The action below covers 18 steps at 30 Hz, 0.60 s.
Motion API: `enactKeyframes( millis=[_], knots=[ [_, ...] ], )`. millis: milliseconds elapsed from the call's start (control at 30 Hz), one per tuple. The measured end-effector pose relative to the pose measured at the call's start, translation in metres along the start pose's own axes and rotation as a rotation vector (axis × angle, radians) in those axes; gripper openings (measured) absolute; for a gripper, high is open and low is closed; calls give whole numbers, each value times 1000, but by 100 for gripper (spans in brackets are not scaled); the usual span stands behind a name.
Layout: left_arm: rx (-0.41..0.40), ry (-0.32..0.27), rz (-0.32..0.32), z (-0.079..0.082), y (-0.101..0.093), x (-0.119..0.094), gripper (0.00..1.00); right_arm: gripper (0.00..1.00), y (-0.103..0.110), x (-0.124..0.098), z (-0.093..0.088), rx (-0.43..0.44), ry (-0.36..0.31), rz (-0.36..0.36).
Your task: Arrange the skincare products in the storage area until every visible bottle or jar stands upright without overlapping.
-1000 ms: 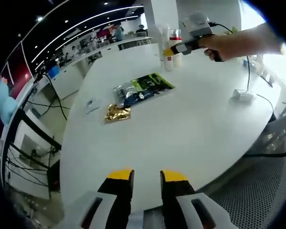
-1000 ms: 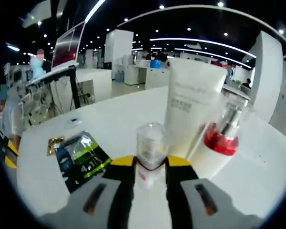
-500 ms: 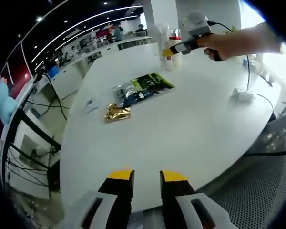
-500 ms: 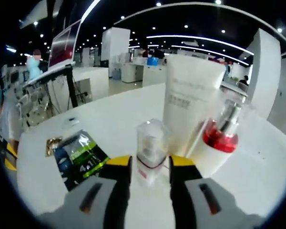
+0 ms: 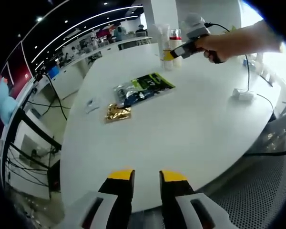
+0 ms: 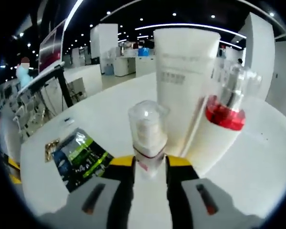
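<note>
Tall tube (image 6: 185, 81) close behind small bottle (image 6: 147, 138)

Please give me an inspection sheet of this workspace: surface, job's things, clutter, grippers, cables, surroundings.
Surface: white table.
Job's things: small clear-capped bottle, white tube and red-collared pump bottle upright, close together.
Clutter: green-black packet, gold sachet, small white item.
Grippers: right hand-held gripper jaws flank the small bottle; left hand-held gripper holds nothing.
Cables: black cable to a white box.
Surroundings: open hall, ceiling light strips.

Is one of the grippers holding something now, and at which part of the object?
The right gripper holds the small clear-capped bottle by its lower body, jaws on both sides. The left gripper holds nothing; its jaws stand apart over the white table.
</note>
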<state>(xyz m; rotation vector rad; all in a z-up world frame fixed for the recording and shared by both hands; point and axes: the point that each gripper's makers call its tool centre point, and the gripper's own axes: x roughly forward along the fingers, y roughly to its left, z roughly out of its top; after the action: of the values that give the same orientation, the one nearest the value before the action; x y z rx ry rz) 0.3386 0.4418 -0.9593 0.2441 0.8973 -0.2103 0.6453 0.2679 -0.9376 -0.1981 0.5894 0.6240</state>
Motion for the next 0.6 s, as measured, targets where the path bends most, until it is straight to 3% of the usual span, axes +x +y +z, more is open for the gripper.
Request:
enactKeyframes(
  millis=[600],
  knots=[
    [7, 4, -2, -2, 0, 0, 21, 24, -8, 3, 1, 10, 1, -26]
  ],
)
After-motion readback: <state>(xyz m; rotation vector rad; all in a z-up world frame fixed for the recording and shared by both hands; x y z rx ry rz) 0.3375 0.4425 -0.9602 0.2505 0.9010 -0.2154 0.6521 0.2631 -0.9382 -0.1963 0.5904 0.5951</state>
